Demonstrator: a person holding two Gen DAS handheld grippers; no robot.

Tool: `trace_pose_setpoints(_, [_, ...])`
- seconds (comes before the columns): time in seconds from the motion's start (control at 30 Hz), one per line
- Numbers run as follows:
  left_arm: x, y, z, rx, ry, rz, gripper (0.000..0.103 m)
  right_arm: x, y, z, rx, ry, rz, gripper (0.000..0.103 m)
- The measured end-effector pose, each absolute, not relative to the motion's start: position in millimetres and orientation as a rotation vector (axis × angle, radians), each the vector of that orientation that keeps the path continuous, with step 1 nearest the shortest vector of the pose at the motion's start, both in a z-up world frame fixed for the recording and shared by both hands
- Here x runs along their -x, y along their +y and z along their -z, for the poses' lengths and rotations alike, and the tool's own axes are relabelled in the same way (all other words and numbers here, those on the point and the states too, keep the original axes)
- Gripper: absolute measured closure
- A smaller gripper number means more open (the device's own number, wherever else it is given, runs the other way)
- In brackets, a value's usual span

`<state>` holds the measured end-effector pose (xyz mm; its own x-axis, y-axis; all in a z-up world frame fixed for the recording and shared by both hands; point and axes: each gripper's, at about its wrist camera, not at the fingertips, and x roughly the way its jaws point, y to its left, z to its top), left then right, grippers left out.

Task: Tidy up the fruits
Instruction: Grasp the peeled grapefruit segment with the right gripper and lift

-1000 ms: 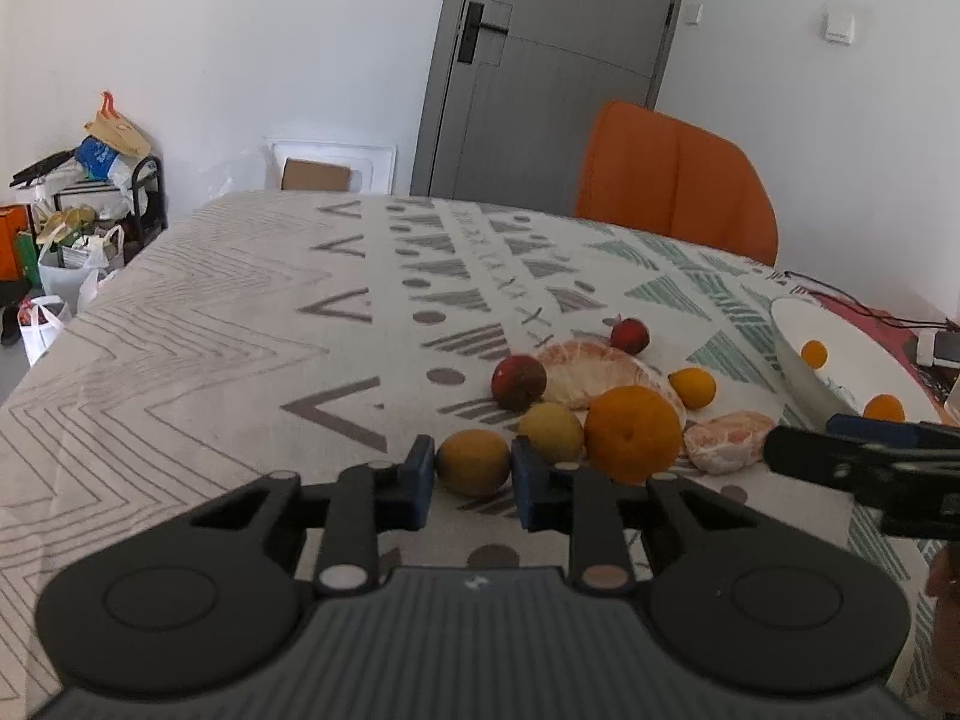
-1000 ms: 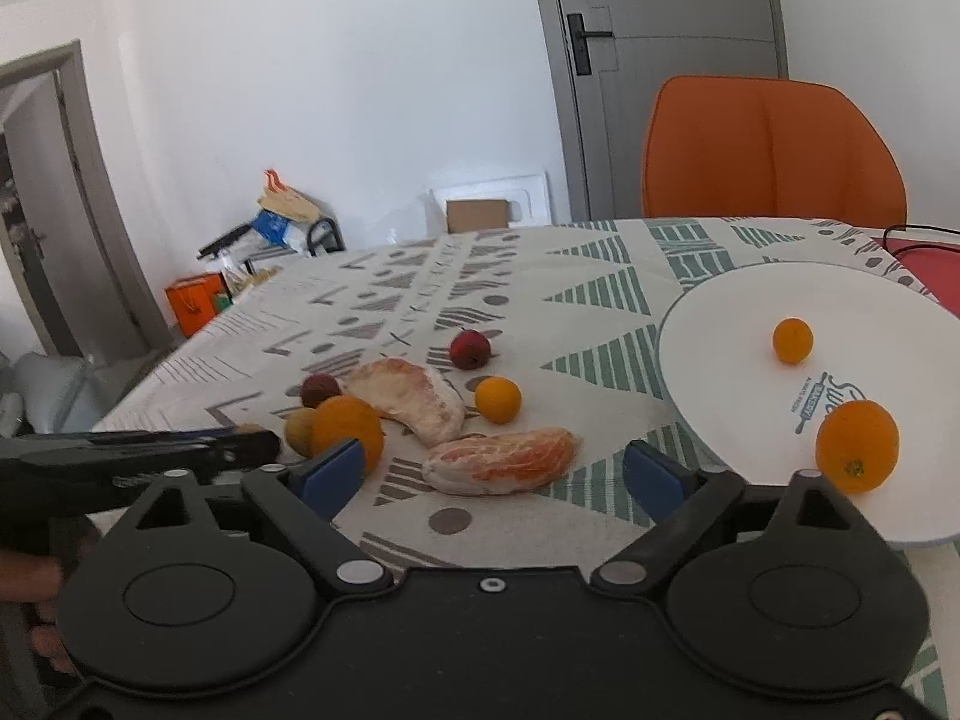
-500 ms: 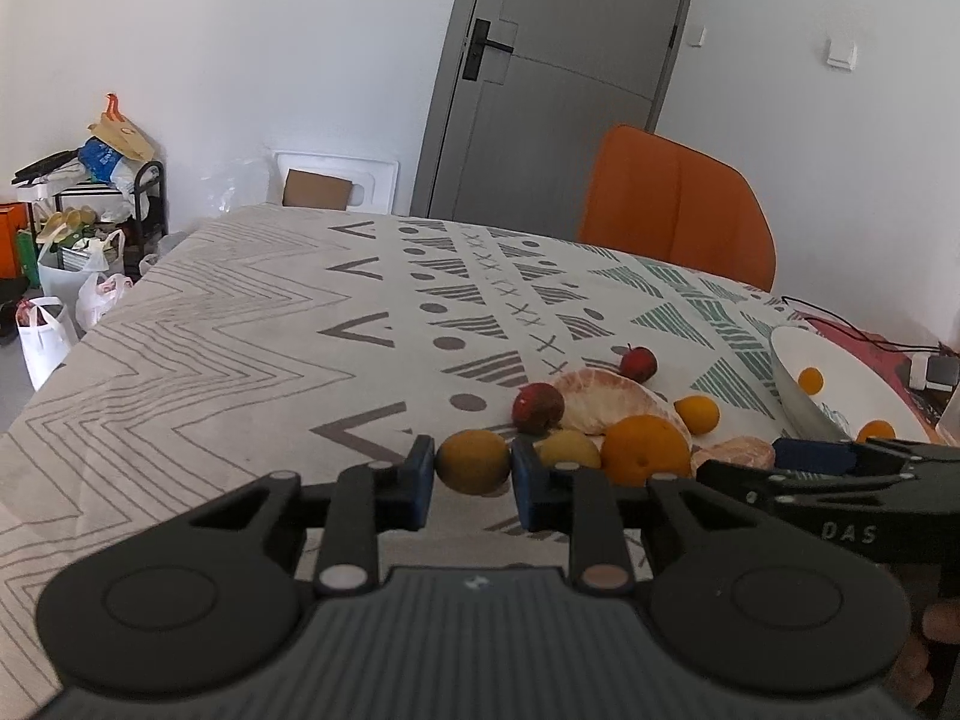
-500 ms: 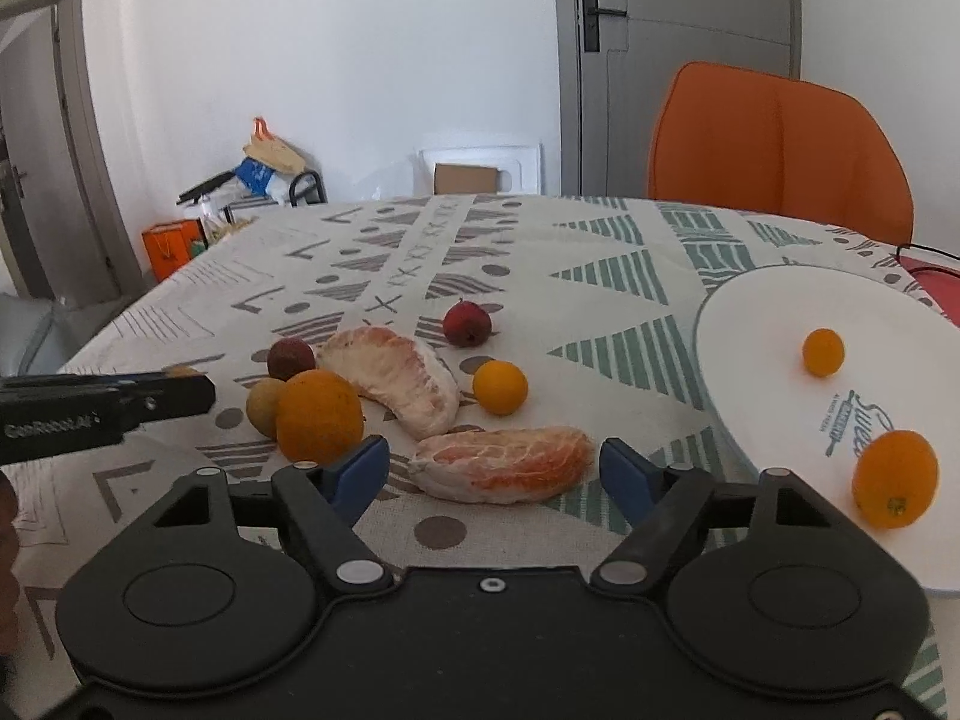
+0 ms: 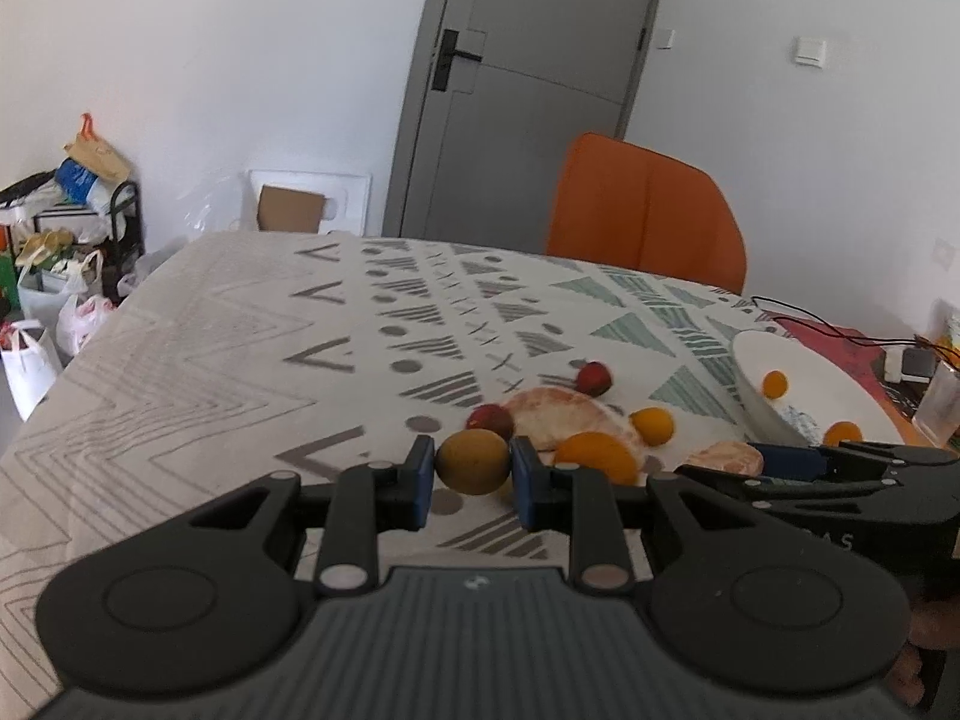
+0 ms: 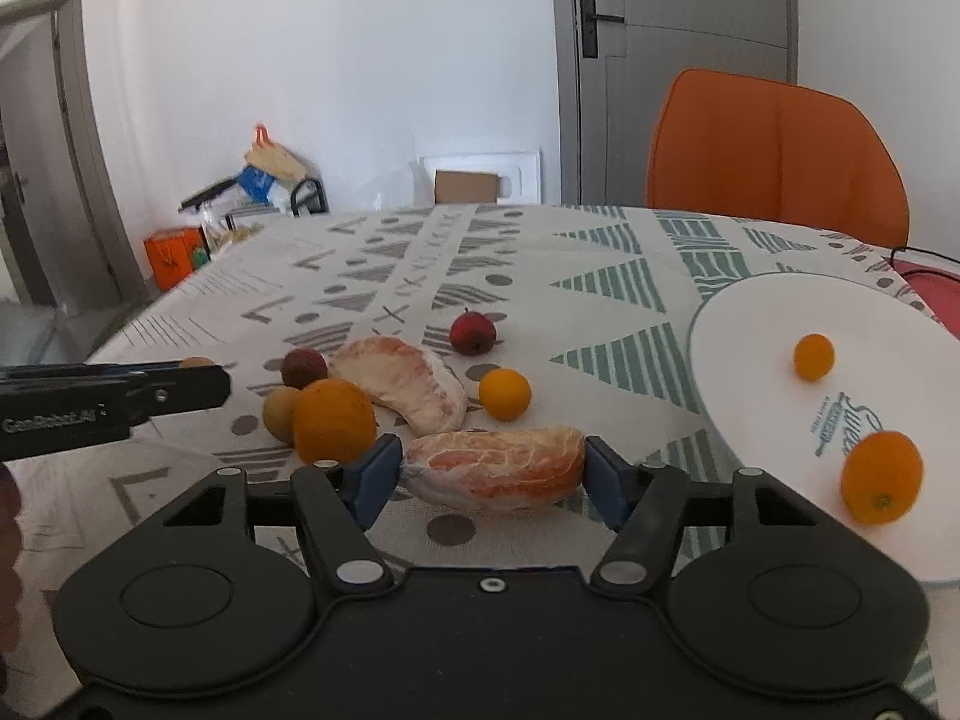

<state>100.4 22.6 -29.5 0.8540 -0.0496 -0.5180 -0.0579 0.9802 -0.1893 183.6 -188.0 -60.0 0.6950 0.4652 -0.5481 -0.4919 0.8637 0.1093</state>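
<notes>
My left gripper (image 5: 472, 474) is shut on a small round tan fruit (image 5: 472, 461), held just above the patterned tablecloth. The jaws of my right gripper (image 6: 492, 471) are closing on a peeled pomelo segment (image 6: 495, 465), and the blue pads touch both its ends. Behind it lie a large orange (image 6: 333, 420), a second pomelo segment (image 6: 408, 381), a small tangerine (image 6: 505, 393), a red fruit (image 6: 473, 333), a dark red fruit (image 6: 304, 367) and another tan fruit (image 6: 281, 413). The white plate (image 6: 750, 372) at the right holds an orange (image 6: 881, 477) and a small tangerine (image 6: 814, 356).
An orange chair (image 6: 774, 150) stands at the table's far side before a grey door. Cables and a red mat (image 5: 840, 336) lie beyond the plate. Bags and a rack (image 5: 66, 240) crowd the floor at the left. The table's far left half is bare cloth.
The right gripper's jaws have narrowed from wide apart to touching the ends of the pomelo segment, which now sits closer in. The left gripper keeps its hold on the tan fruit.
</notes>
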Motion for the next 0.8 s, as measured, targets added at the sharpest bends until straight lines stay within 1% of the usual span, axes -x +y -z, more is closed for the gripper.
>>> trace_pose_setpoints(0.4, [-100,1,18,0.187,0.518,0.021,0.077,-168,-213,39,-0.005,0.516,-0.54,0.04])
trace_pose_setpoints(0.8, [-111,-25,16,0.172,0.519,0.081,0.077,-162,-245,29,-0.028,0.459,-0.467,0.04])
